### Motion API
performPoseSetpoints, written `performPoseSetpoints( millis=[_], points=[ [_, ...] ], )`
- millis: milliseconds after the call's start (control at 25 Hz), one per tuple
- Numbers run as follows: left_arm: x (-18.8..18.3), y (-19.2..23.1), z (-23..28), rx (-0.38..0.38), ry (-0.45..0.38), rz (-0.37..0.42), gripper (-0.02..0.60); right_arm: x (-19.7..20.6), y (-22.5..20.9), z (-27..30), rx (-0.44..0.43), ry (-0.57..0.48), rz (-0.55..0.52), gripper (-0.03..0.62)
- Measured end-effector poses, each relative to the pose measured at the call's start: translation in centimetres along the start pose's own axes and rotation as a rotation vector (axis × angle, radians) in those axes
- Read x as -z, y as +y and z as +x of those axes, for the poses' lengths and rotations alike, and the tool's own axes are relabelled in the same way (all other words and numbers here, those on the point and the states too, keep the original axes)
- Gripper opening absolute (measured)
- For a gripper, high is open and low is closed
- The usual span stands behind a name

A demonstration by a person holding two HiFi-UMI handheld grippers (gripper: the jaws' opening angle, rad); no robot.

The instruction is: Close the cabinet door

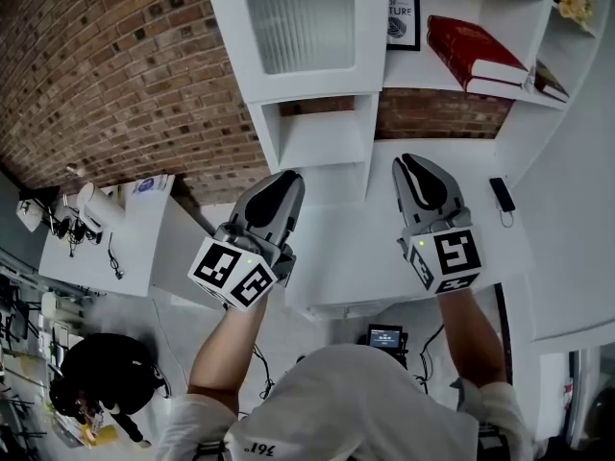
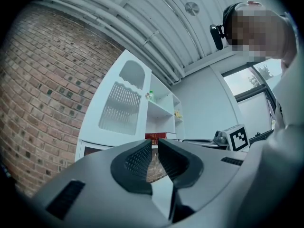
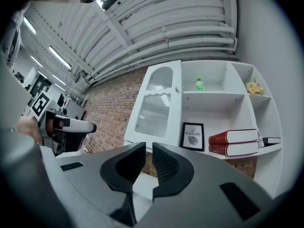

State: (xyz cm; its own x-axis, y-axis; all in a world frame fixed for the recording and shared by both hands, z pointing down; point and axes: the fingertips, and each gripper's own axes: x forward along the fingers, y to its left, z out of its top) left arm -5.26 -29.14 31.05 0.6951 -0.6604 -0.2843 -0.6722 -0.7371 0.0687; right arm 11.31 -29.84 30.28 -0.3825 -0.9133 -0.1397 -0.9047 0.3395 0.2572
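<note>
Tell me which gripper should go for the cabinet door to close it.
Left, probably. In the head view the left gripper sits directly below the open cabinet door, while the right gripper is off to the side, below the framed picture. Both are empty.

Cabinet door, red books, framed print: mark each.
cabinet door [image 3: 153, 113], right gripper view, ribbed glass panel.
red books [image 3: 232, 137], right gripper view, upper book's spine.
framed print [image 3: 193, 137], right gripper view, print's centre.
</note>
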Motion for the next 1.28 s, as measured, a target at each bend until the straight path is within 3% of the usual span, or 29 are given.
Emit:
performPoseSetpoints(
  millis=[1280],
  points=[
    [7.9, -1.1, -4.6, -0.046, 0.130, -0.154, 0.008, 8.1, 4.3, -3.2, -0.056, 0.160, 0.130, 0.050]
  ],
)
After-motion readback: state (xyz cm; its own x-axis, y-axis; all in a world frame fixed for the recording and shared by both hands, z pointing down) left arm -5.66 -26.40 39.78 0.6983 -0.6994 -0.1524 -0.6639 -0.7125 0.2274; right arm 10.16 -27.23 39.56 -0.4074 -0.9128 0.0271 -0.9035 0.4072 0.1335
